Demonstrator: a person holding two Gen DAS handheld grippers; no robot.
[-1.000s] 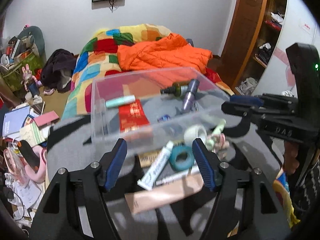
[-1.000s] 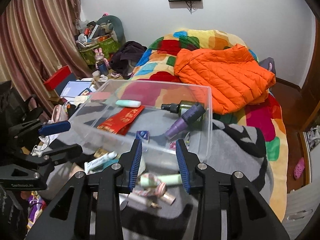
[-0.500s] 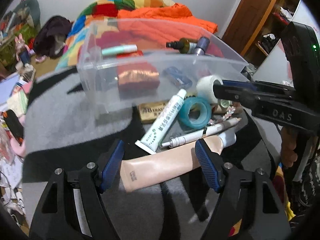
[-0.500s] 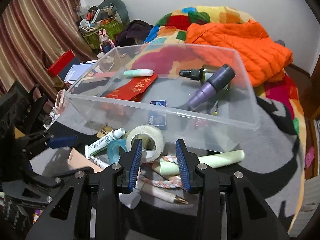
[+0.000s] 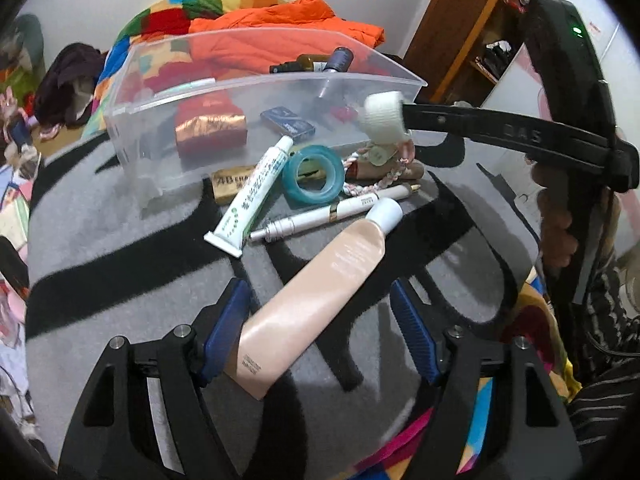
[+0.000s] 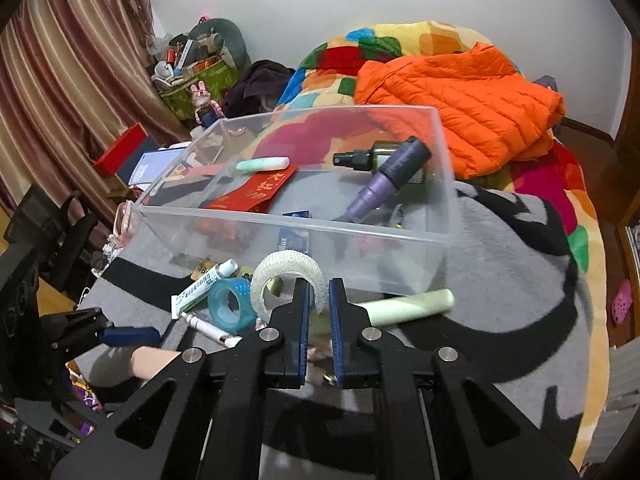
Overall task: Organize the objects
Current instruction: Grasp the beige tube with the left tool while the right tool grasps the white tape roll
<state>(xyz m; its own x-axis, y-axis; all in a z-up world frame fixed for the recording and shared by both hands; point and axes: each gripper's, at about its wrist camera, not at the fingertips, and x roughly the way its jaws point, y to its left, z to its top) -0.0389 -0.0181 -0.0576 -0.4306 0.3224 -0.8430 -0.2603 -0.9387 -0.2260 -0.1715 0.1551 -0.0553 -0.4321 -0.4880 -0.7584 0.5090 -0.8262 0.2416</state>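
Observation:
A clear plastic bin (image 5: 168, 92) (image 6: 296, 232) stands on a grey and black blanket and holds a red envelope, bottles and small items. My right gripper (image 6: 319, 300) is shut on a white tape roll (image 6: 288, 276) (image 5: 382, 116), lifted just in front of the bin's near wall. My left gripper (image 5: 320, 320) is open, its fingers either side of the lower end of a beige tube (image 5: 320, 296) lying on the blanket. A teal tape roll (image 5: 314, 174), a white and green tube (image 5: 252, 200) and a white pen (image 5: 332, 212) lie between tube and bin.
A pale green tube (image 6: 404, 304) lies right of my right gripper. A braided cord (image 5: 384, 178) and a brown box (image 5: 232, 180) sit by the bin. An orange jacket (image 6: 460, 100) and a patchwork quilt lie behind. Clutter and curtains fill the left.
My right gripper has closed on the white tape roll and lifted it. My left gripper has come down and forward around the beige tube.

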